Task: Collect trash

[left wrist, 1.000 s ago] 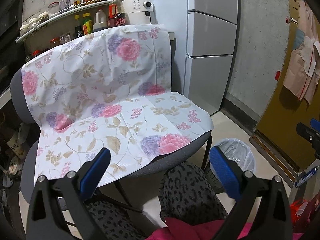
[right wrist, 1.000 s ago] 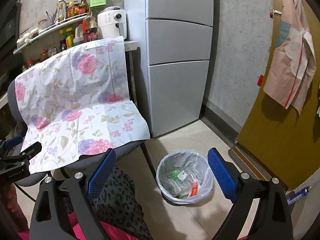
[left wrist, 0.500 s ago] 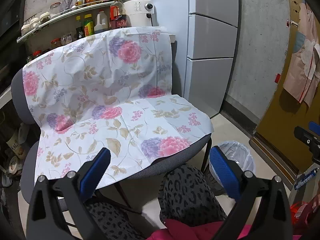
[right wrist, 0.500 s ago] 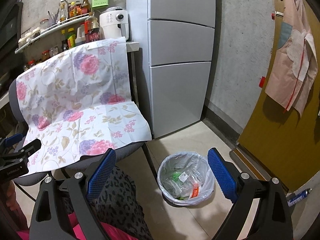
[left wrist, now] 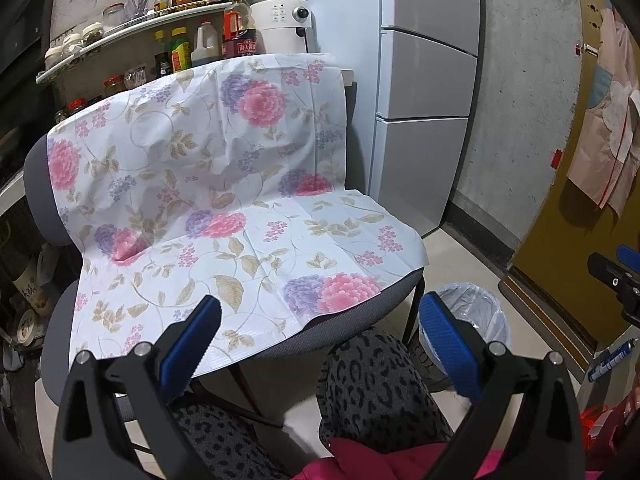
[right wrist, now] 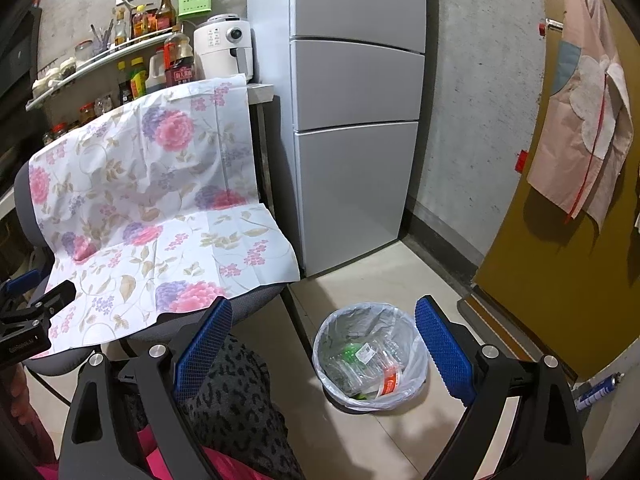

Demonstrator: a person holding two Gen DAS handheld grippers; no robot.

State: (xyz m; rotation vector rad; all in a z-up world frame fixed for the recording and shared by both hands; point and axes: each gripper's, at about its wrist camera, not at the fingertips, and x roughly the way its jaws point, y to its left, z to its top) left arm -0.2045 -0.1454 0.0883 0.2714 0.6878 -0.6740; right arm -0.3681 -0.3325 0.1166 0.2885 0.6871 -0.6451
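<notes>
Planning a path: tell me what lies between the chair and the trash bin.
Right wrist view: only bare floor tile separates the chair from the trash bin; the person's knee sits nearer the camera.

chair [right wrist: 256, 300]: ahead to your left, cloth [right wrist: 152, 208] draped over it.
bin [right wrist: 370, 356]: on the floor right of the chair, bottles [right wrist: 360, 364] inside.
fridge [right wrist: 352, 120]: behind your bin, beside the shelf [right wrist: 100, 60].

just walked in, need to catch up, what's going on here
A seated person holds a gripper in each hand. The left gripper and right gripper are both open and empty. The chair with its floral cover has no trash on it. The bin on the floor already holds crushed plastic bottles.
</notes>
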